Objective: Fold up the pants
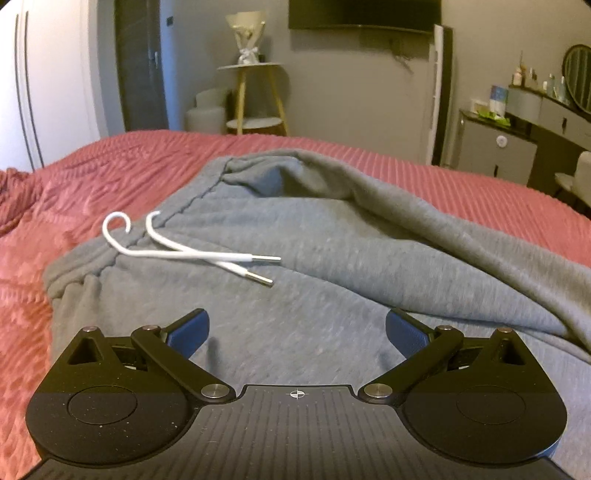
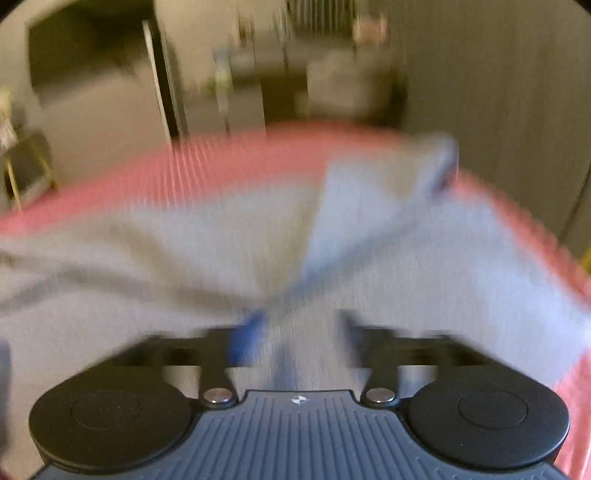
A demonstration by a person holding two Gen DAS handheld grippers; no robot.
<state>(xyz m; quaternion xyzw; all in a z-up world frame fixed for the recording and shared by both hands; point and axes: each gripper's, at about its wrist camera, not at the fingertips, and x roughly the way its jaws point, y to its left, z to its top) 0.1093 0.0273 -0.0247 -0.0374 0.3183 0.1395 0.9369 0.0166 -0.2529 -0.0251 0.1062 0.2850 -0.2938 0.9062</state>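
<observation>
Pink ribbed bedspread (image 1: 110,166); wooden side table (image 1: 255,99) by wall; dresser (image 1: 517,129) at right.

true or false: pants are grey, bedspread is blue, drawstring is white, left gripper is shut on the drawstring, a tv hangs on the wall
1. The pants are grey: true.
2. The bedspread is blue: false, it is pink-red.
3. The drawstring is white: true.
4. The left gripper is shut on the drawstring: false, it is open and holds nothing; the drawstring lies apart on the pants.
5. A TV hangs on the wall: true.
</observation>
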